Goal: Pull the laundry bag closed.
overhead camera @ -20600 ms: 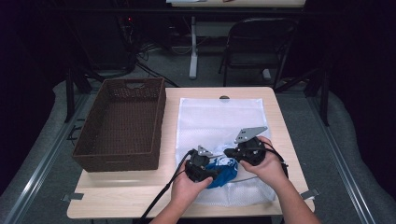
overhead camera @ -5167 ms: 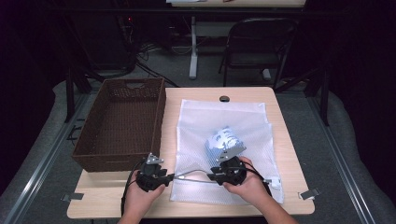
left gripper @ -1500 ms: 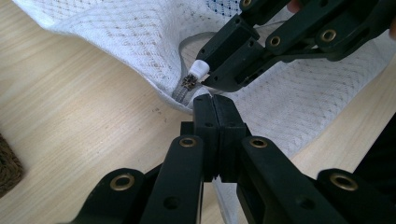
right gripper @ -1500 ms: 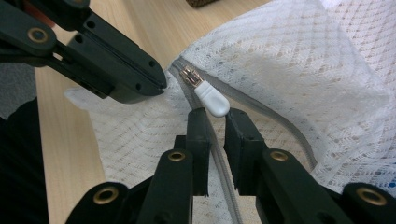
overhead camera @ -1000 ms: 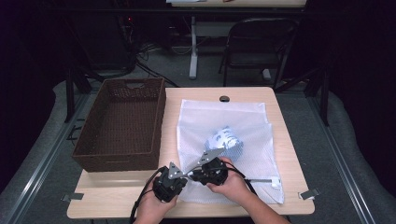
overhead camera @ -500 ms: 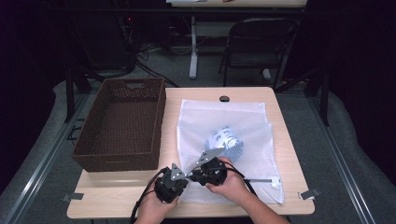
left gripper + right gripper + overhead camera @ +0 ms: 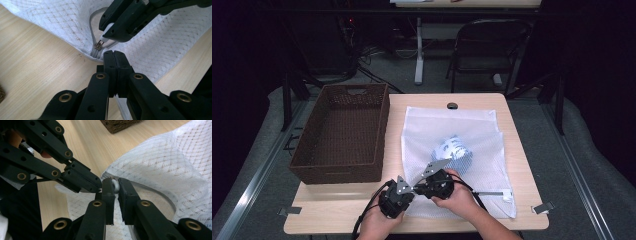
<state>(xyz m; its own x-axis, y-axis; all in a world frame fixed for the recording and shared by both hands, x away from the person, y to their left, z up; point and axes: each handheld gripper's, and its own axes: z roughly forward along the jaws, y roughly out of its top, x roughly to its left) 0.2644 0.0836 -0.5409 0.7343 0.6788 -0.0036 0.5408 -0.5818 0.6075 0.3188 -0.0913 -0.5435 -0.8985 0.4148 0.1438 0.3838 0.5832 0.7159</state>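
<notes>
Two grippers meet at the mesh bag's corner, lower centre of the high view

I clamp my left gripper [image 7: 115, 55] on the mesh bag [image 7: 452, 131] edge; my right gripper [image 7: 114, 185] pinches the white zipper pull [image 7: 108, 32] beside the basket [image 7: 343, 131]
</notes>
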